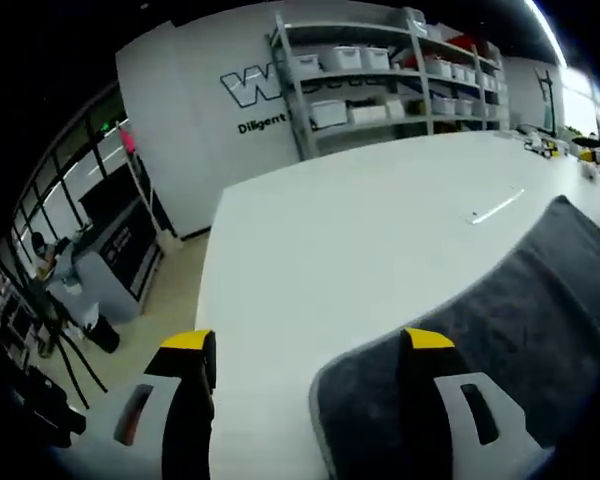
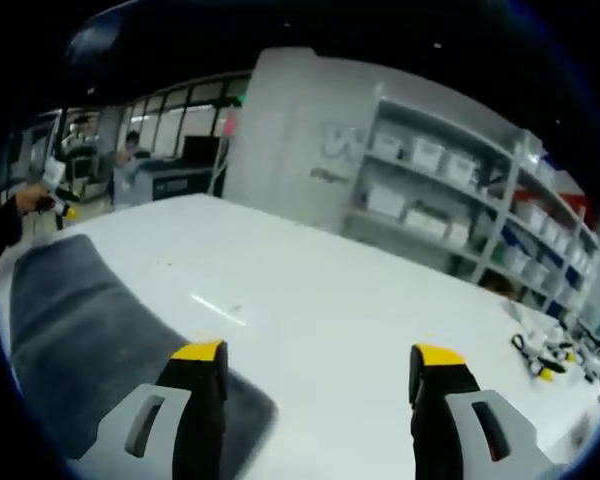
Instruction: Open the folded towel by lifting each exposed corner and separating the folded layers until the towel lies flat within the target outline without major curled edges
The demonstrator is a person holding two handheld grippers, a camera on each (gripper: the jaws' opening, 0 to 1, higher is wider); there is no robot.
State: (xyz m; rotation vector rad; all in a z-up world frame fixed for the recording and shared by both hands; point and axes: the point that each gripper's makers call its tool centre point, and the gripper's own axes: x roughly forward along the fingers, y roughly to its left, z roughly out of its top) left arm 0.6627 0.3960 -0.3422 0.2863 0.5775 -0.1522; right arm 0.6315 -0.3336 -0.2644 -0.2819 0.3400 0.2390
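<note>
While both grippers hover with fingers released, we note the left gripper [image 1: 308,352] above the grey towel [image 1: 500,300] corner on the white bench [image 1: 330,230]; right gripper [image 2: 320,360] beside the towel's other end.

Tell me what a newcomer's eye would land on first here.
The dark grey towel on the white table stands out most, lying at the table's near edge. Next come the yellow-tipped jaws of the left tool, open with one jaw over the towel, then the shelving with white bins behind.
</note>
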